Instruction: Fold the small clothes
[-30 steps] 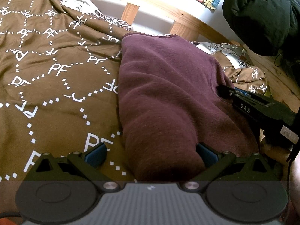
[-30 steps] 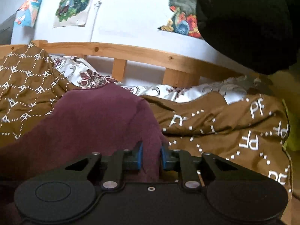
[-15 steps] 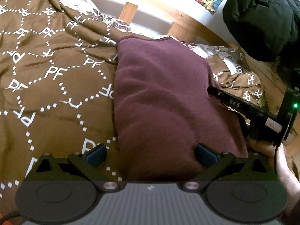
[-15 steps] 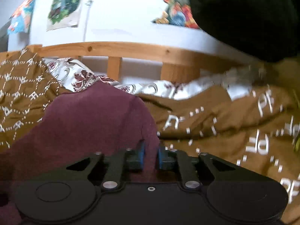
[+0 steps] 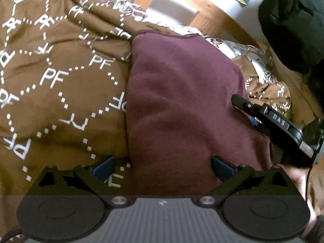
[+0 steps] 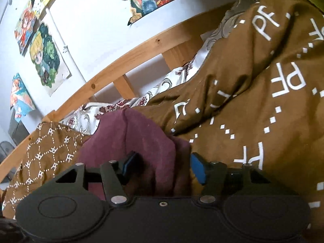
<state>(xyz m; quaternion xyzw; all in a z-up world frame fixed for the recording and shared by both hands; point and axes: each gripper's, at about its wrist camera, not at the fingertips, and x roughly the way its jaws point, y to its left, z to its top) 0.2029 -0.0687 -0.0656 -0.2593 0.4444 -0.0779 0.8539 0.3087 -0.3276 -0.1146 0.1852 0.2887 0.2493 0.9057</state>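
A folded maroon garment [image 5: 182, 105] lies on a brown bedcover printed with white "PF" letters [image 5: 60, 93]. My left gripper [image 5: 162, 168] is open just above the garment's near edge, and its pads touch nothing. At the garment's right side, my right gripper [image 5: 246, 111] is seen from the side. In the right wrist view my right gripper [image 6: 164, 165] is rolled to one side and its jaws are opening. A bunched fold of the maroon garment [image 6: 145, 139] still sits between its blue pads [image 6: 198, 170], but it is no longer pinched.
A wooden bed rail [image 6: 125, 56] runs behind the bedding, with a patterned white sheet [image 6: 162, 85] showing below it. Posters [image 6: 46, 60] hang on the white wall. A black bundle [image 5: 293, 24] sits at the upper right. A hand [image 5: 297, 180] holds the right gripper.
The right gripper's jaws, shut on the maroon fold before, have spread apart and the wrist has rolled. The left gripper has drifted sideways along the garment and stays open.
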